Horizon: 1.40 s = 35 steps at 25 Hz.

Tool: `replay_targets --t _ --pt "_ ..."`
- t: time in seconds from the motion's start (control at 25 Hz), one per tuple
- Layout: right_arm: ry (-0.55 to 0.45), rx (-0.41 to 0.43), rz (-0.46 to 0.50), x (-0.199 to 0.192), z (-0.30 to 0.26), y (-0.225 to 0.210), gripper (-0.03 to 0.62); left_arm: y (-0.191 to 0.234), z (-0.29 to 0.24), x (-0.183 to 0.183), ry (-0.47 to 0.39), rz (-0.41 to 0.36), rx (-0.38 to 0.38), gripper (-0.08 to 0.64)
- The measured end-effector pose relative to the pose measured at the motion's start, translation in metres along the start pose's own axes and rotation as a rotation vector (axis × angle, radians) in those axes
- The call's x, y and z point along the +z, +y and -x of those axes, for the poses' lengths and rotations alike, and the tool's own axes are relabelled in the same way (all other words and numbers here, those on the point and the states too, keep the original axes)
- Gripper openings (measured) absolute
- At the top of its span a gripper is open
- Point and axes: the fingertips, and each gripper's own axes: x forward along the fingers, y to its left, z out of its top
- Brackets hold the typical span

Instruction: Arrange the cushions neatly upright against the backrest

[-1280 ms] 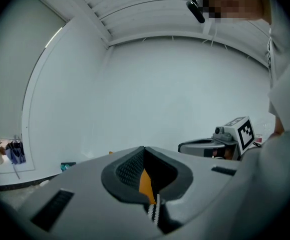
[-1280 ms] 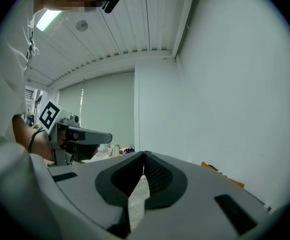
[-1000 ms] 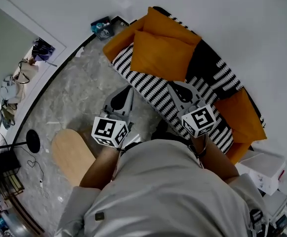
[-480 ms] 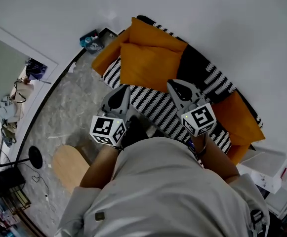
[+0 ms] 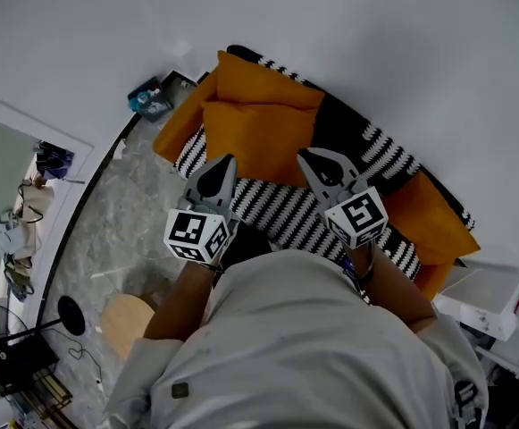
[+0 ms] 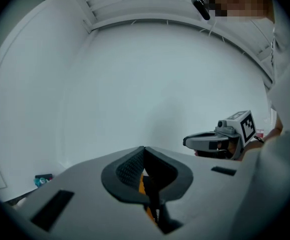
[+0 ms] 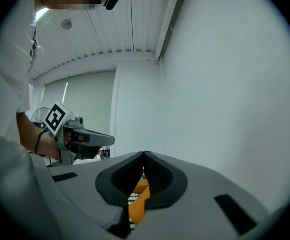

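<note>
The left gripper (image 5: 226, 162) is closed: in its own view the two dark pads meet at the tip with nothing clamped between them. The right gripper (image 5: 307, 155) is in the same condition, pads together and empty. Only a sliver of orange and striped fabric shows below each pair of jaws, and it lies beyond them. A person in a light shirt (image 5: 304, 347) holds both grippers side by side, each with its marker cube toward the body. Both point toward the sofa (image 5: 281, 206).

The left gripper's tip is over the front edge of the black-and-white striped seat. The right gripper's tip is over the seat, near a black cushion with white dashes (image 5: 371, 141).

The sofa stands against a white wall (image 5: 375, 34). One orange cushion (image 5: 255, 130) sits on the left half of the seat, ahead of both grippers and apart from them. A second orange cushion (image 5: 263, 74) stands behind it, against the backrest. A third orange cushion (image 5: 433, 217) is at the right end of the sofa. Whether each is fully upright cannot be judged from above.

A round wooden stool (image 5: 121, 322) stands on the grey marbled floor (image 5: 125, 213) to the person's left. A white box (image 5: 478, 298) sits beside the right end of the sofa.
</note>
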Motion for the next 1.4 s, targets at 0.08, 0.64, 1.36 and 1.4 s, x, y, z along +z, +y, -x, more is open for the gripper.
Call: replay_targets --t 0.08,0.64,1.36,1.4 --pt "0.012 -0.006 0.000 -0.003 -0.012 -0.012 0.026 0.010 -0.019 0.002 0.005 -0.001 -0.019 0.009" --pt "0.094 -0.092 -0.089 -0.022 -0.119 -0.098 0.026 0.100 -0.137 -0.005 0.124 0.029 -0.208 0.009" --pt "0.287 -0.127 -0.111 -0.079 -0.240 -0.156 0.029 0.206 -0.241 -0.060 0.332 -0.050 -0.400 0.011" --pt "0.297 -0.128 -0.107 -0.083 -0.245 -0.159 0.029 0.211 -0.246 -0.064 0.341 -0.052 -0.403 0.011"
